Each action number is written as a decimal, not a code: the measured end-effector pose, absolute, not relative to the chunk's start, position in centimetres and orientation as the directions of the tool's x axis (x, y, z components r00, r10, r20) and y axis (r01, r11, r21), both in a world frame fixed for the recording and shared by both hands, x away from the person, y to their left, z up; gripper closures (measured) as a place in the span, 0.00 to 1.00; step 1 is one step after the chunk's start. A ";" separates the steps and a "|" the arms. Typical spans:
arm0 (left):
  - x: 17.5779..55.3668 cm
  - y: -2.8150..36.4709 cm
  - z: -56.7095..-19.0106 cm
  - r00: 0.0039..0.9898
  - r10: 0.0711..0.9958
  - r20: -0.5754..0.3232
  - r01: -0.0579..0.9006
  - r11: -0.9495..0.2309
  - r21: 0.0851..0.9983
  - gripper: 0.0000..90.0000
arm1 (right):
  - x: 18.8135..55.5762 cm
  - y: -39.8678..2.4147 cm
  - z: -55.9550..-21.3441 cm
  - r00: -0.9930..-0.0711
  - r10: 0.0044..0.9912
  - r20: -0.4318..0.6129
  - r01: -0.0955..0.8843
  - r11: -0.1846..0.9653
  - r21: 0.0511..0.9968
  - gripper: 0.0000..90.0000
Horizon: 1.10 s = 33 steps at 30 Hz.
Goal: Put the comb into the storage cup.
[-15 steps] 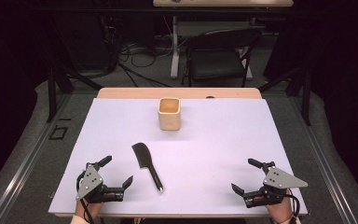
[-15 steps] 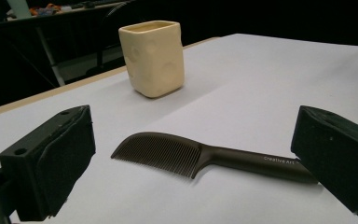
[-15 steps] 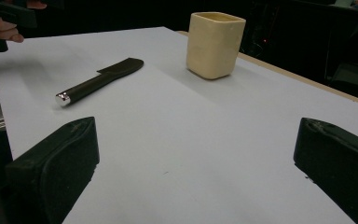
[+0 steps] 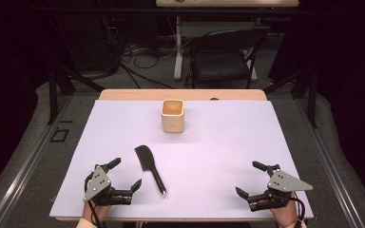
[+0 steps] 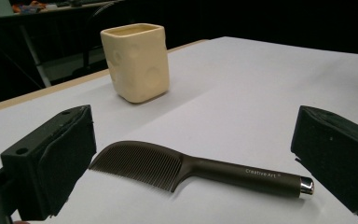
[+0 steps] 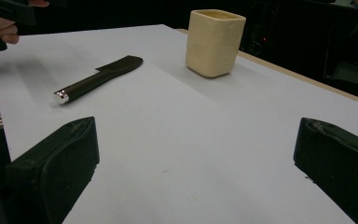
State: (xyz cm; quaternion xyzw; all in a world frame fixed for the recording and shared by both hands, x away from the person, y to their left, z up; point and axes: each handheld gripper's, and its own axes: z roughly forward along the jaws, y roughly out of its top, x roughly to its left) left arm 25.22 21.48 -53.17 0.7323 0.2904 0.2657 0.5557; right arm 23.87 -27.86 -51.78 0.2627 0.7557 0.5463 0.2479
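Table (image 4: 228, 142), covered by a pale lilac-white sheet, with a strip of bare wood showing along its far edge; beyond it a dark folding chair (image 4: 223, 59) and loose cables on the floor. Cream square-sided cup (image 4: 173, 115) stands upright on the far middle of the sheet, mouth open upward, shallow round dimples on its walls in the left gripper view; well apart from both grippers. Left gripper (image 4: 126, 175) sits low at the near left corner, held in a hand at the table's near edge; jaws spread wide, nothing between the pads. Right gripper (image 4: 253, 179) sits at the near right corner, likewise low, jaws spread wide and empty; bare sheet in front of it. Dark comb (image 4: 149, 168) lies flat on the sheet just to the right of the left gripper, near it but not touching; toothed head toward the cup, slim handle toward the near edge, ending in a small silver cap. In the left gripper view the comb lies crosswise just ahead of the open jaws, with small pale lettering on its handle.
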 end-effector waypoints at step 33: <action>27.1 17.1 -53.0 0.731 0.679 0.068 0.152 -0.259 0.954 0.00 | 24.0 -27.6 -52.0 -0.742 0.665 -0.088 0.137 0.279 0.950 0.00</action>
